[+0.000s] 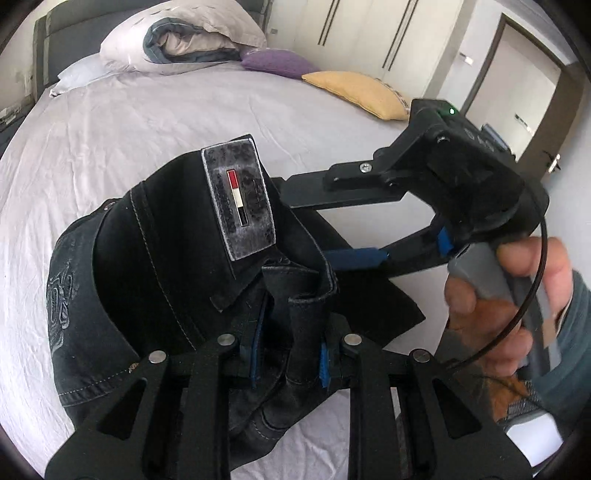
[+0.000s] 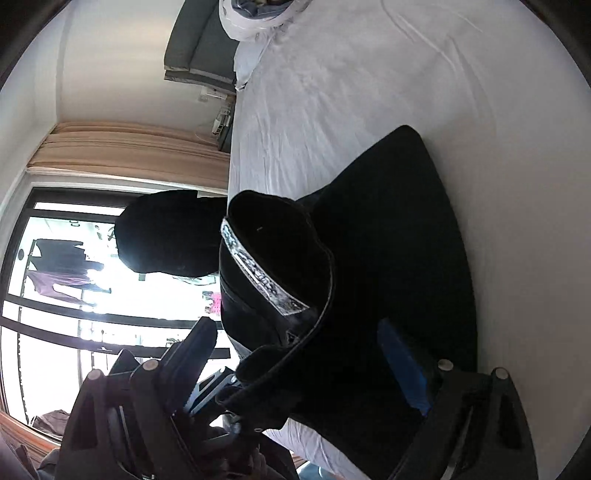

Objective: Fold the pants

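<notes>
Now, left gripper (image 1: pixel 290 354) fingers pinching pants (image 1: pixel 155 280) waistband, right gripper (image 1: pixel 328 225) fingers wide around edge, bed (image 1: pixel 147 110) beyond.

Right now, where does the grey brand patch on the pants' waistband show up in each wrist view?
Left wrist view: the grey patch sits face-on at centre, upper part of the black pants, just above the left gripper.
Right wrist view: the patch appears edge-on as a silvery strip, centre-left, on the lifted waistband.
Shared landmark: the rolled duvet at the bed's head.
</notes>
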A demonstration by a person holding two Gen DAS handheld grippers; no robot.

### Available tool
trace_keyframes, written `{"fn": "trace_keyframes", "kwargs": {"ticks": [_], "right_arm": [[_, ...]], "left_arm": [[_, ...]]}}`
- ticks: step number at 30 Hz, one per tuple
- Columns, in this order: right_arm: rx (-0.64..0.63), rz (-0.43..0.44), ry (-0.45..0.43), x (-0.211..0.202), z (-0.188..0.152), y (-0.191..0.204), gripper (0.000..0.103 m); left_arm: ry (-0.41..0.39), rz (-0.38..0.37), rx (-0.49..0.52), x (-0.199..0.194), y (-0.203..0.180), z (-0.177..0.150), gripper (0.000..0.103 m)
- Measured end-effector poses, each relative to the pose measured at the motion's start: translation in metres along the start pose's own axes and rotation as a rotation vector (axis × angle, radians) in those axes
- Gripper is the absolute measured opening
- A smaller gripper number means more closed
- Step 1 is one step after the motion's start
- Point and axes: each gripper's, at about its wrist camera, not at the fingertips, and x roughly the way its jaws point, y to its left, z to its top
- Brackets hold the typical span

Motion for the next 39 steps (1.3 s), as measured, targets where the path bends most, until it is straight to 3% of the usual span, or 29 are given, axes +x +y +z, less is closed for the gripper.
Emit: {"fn": "trace_keyframes", "kwargs": {"ticks": [3, 5, 8, 10, 12, 17, 25, 27, 28, 31, 32, 34, 36, 37, 39], "right_arm": [[-0.031, 0.005, 0.004, 0.004, 0.005, 0.008, 0.09], [-0.071, -0.022, 0.035, 0.011, 0.008, 0.018, 0.08], [-0.165, -0.079, 0.098, 0.015, 0.011, 0.028, 0.059], [-0.258, -0.173, 0.131, 0.017, 0.012, 0.037, 0.027], [-0.289, -0.211, 0.139, 0.011, 0.015, 0.037, 0.021], [-0.336, -0.261, 0.136, -0.011, 0.02, 0.032, 0.019], [-0.213, -0.21, 0.117, -0.024, 0.028, -0.022, 0.02], [-0.181, -0.194, 0.116, -0.015, 0.038, -0.028, 0.02], [-0.168, -0.172, 0.105, -0.017, 0.037, -0.034, 0.018], [-0.158, -0.14, 0.07, -0.028, 0.034, -0.042, 0.017], [-0.154, -0.138, 0.062, -0.034, 0.032, -0.044, 0.019], [-0.121, -0.136, 0.037, -0.041, 0.037, -0.049, 0.033], [-0.132, -0.221, -0.03, -0.065, 0.037, -0.044, 0.044], [-0.146, -0.24, -0.055, -0.074, 0.037, -0.039, 0.044], [-0.175, -0.182, -0.1, -0.092, 0.037, -0.021, 0.044]], "left_arm": [[-0.003, 0.025, 0.026, -0.003, -0.013, -0.009, 0.021], [-0.012, 0.05, 0.056, -0.002, -0.024, -0.009, 0.021], [-0.035, 0.091, 0.105, -0.002, -0.043, -0.009, 0.021], [-0.053, 0.115, 0.141, -0.003, -0.056, -0.012, 0.021], [-0.067, 0.122, 0.167, -0.001, -0.069, -0.013, 0.021], [-0.073, 0.1, 0.198, 0.013, -0.095, -0.016, 0.021], [-0.007, 0.078, 0.222, 0.07, -0.128, -0.015, 0.021], [-0.01, 0.077, 0.217, 0.081, -0.134, -0.021, 0.025], [-0.018, 0.07, 0.211, 0.08, -0.136, -0.023, 0.031], [0.009, -0.039, 0.172, 0.071, -0.136, -0.019, 0.057], [0.012, -0.057, 0.156, 0.065, -0.127, -0.016, 0.057], [-0.003, -0.123, 0.104, 0.038, -0.118, -0.012, 0.057], [-0.031, -0.167, 0.061, 0.007, -0.103, -0.012, 0.058], [-0.058, -0.171, 0.035, -0.008, -0.091, -0.013, 0.06], [-0.112, -0.148, -0.035, -0.028, -0.056, -0.007, 0.062]]}}
